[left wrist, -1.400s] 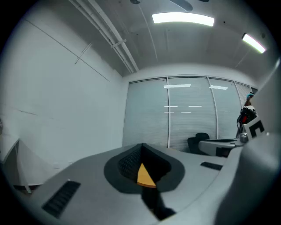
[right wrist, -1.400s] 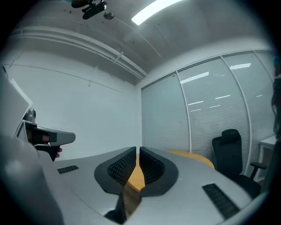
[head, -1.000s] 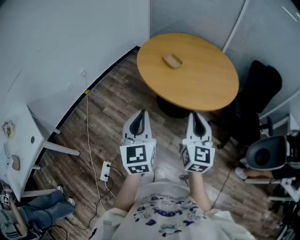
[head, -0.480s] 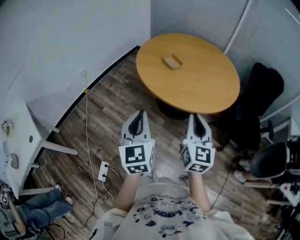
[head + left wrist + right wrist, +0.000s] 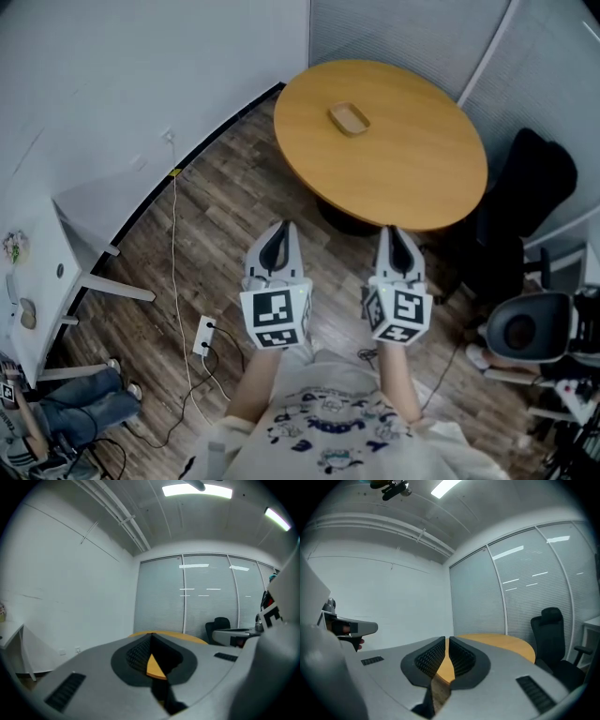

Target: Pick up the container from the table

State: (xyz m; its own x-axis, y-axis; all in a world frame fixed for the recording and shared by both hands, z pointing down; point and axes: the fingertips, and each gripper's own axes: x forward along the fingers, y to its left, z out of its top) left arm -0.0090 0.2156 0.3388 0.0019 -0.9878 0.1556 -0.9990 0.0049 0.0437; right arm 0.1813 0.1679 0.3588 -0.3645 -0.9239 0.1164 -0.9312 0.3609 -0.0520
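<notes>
A small tan container (image 5: 349, 119) lies on the round wooden table (image 5: 412, 169), toward its far left part, in the head view. Both grippers hang over the floor well short of the table, side by side in front of the person. My left gripper (image 5: 277, 231) is shut with nothing in it, its tips touching (image 5: 151, 635). My right gripper (image 5: 398, 232) is also shut and empty, jaws nearly together (image 5: 446, 641). The table's edge (image 5: 506, 644) shows beyond the jaws in both gripper views; the container does not show there.
A black office chair (image 5: 516, 202) stands right of the table, a second chair (image 5: 525, 323) nearer. A white desk (image 5: 37, 281) is at the left, with a power strip (image 5: 203, 336) and cable on the wood floor. Another person's legs (image 5: 75, 408) show at the lower left.
The head view has shifted slightly, so the table and container sit a bit higher and to the right. The grippers hold the same pose, both shut.
</notes>
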